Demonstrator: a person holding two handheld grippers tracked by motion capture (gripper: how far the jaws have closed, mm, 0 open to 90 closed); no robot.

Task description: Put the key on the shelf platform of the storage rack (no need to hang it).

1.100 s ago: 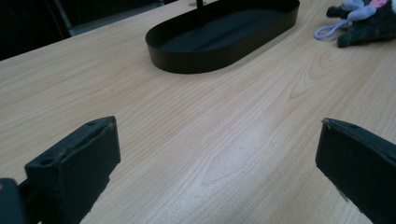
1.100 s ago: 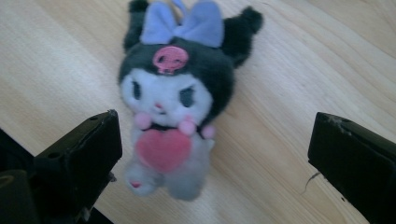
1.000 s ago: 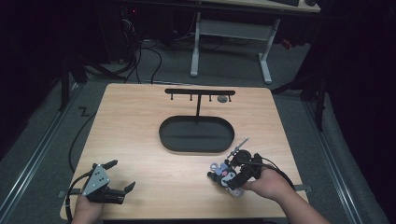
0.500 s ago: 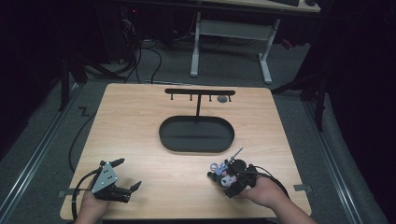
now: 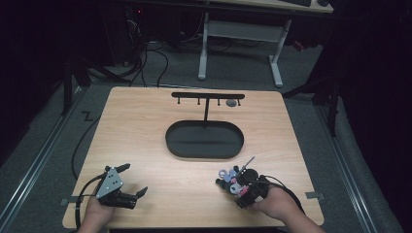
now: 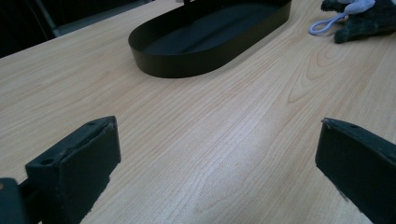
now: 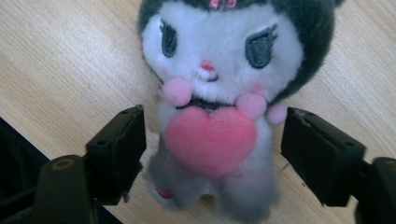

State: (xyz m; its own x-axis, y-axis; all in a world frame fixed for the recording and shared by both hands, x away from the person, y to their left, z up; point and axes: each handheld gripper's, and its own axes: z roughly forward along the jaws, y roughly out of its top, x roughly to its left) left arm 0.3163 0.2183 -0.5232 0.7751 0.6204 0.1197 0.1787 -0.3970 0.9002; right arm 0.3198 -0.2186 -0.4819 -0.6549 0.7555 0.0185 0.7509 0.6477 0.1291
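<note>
At the near right of the worktop (image 5: 145, 126), the plush toy (image 7: 219, 116) lies between the spread jaws of the right claw (image 7: 212, 154), its long axis running along them, not yet gripped. The left claw (image 6: 219, 172), jaws apart and empty, sits well apart from it.

Dim room, grey carpet floor (image 5: 145, 68), white-legged desk (image 5: 243, 36) behind.

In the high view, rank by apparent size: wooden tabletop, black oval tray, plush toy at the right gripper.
1. Light wooden tabletop
2. Black oval tray
3. Small grey-and-white plush toy, at the right gripper, much smaller than the tray.
</note>
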